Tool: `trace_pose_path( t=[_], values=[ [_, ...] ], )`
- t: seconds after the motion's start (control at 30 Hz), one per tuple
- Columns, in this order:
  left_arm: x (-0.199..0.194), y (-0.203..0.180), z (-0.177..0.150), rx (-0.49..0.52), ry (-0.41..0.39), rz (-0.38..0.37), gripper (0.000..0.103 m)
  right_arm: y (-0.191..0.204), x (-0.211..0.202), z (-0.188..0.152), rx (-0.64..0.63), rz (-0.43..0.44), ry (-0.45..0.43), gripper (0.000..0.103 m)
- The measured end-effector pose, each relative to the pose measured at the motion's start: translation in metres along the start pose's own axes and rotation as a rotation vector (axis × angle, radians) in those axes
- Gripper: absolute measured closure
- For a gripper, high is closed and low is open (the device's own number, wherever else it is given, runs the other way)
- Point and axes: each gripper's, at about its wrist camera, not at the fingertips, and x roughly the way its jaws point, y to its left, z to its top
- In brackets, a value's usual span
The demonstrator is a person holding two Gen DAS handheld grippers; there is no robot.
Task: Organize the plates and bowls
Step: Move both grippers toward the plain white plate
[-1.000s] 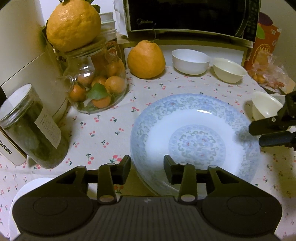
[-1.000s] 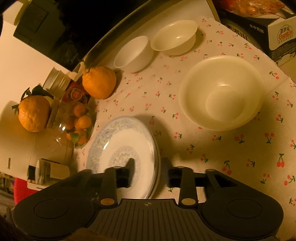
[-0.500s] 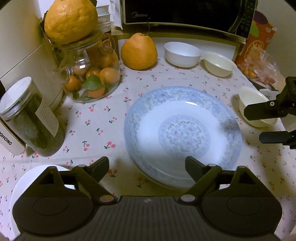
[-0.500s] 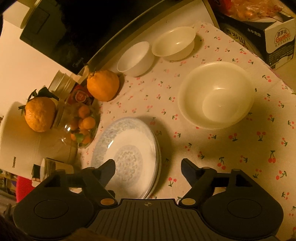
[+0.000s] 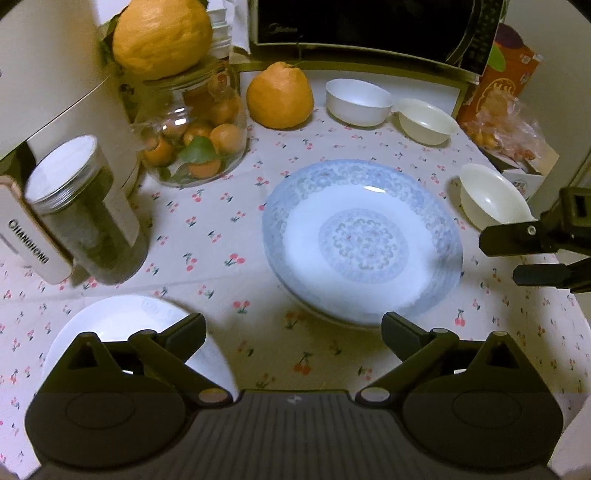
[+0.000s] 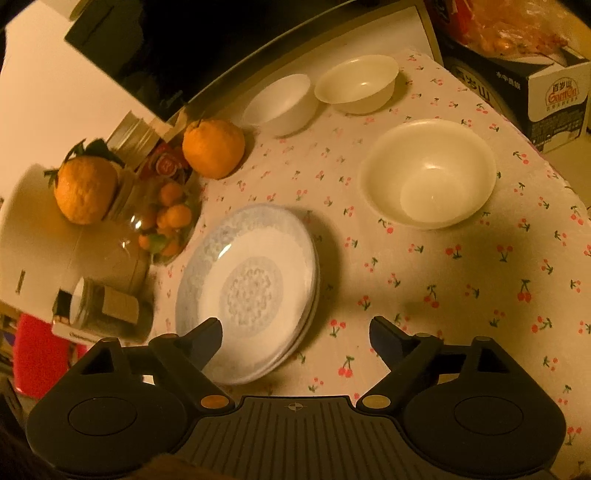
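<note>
A stack of blue-patterned plates [image 5: 362, 240] [image 6: 251, 288] lies on the cherry-print tablecloth. My left gripper [image 5: 291, 325] hovers just short of the stack's near rim, its jaws opening wide with nothing between them. A plain white plate [image 5: 122, 317] lies partly under its left finger. My right gripper [image 6: 295, 326] [image 5: 498, 258] is off the stack's right rim, jaws opening too, and holds nothing. A large cream bowl [image 5: 487, 199] [image 6: 428, 173] stands to the right. Further back stand a white bowl [image 5: 358, 101] [image 6: 280, 101] and a smaller cream bowl [image 5: 426, 120] [image 6: 358, 83].
A glass jar of small oranges [image 5: 195, 140] topped by a big orange, a loose big orange [image 5: 279, 96] and a dark-filled jar [image 5: 85, 214] crowd the left side. A microwave [image 5: 362, 26] closes the back. Boxes and a snack bag [image 5: 509, 85] [image 6: 546, 92] line the right edge.
Both grippers' jaws have spread from narrow to wide. Both have drawn back and up from the plate stack's rim. The stack has stayed on the cloth.
</note>
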Motion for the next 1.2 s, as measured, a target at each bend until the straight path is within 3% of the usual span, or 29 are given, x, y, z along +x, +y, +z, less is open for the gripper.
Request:
trace_pose_path(
  t=[0.97, 1.2],
  values=[
    [-0.036, 0.105, -0.044, -0.091, -0.005, 0.085, 0.001, 0.081, 0.024, -0.06, -0.166, 0.057, 0.086, 0.013],
    [-0.04, 0.141, -0.06, -0.124, -0.056, 0.066, 0.001, 0.098, 0.045, -0.088, -0.232, 0.144, 0.069, 0.013]
  ],
)
